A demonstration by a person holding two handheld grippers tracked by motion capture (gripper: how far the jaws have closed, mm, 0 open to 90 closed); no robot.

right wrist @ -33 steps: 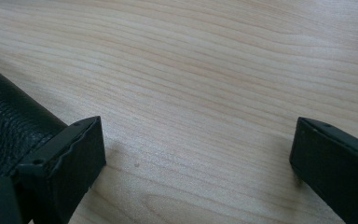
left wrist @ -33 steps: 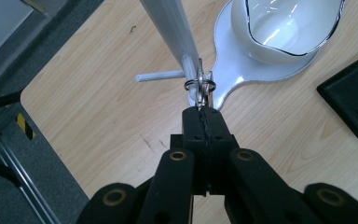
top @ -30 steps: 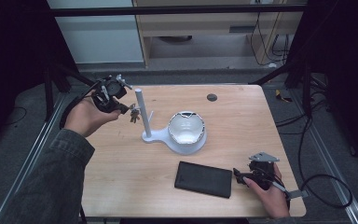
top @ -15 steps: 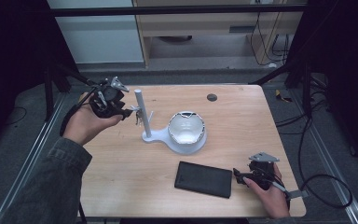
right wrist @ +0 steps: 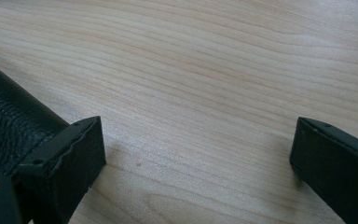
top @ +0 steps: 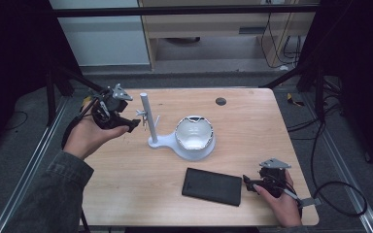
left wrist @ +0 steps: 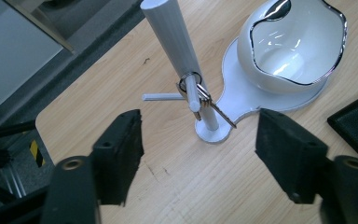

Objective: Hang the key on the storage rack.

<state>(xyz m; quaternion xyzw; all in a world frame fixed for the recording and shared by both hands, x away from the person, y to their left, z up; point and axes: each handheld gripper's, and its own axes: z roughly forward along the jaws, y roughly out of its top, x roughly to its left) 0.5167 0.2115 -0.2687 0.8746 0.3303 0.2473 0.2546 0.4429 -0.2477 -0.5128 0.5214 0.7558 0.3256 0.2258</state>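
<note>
A white stand [top: 150, 141] has an upright pole [left wrist: 168, 32] and short pegs. A ring of keys [left wrist: 200, 95] hangs on one peg, also seen as keys [top: 144, 116] in the high view. My left gripper [top: 132, 125] sits just left of the pole. Its jaws have just been opening, and the left gripper [left wrist: 199, 135] now stands open with nothing between its fingers [left wrist: 121, 149], the keys a little ahead. A white bowl [top: 194, 137] with a chrome rim rests on the stand's base. My right gripper [top: 247, 182] lies open on the table beside a black leather case [top: 212, 186].
The case [right wrist: 9, 126] touches the outer side of one finger of the right gripper [right wrist: 196, 154]. A small dark disc [top: 220, 101] lies near the table's far edge. Bare wood [top: 252, 131] stretches right of the bowl. A dark frame and cables surround the table.
My left gripper moved in to the pole, then opened and drew back slightly, leaving the keys hanging on the peg. The right gripper has kept still.
</note>
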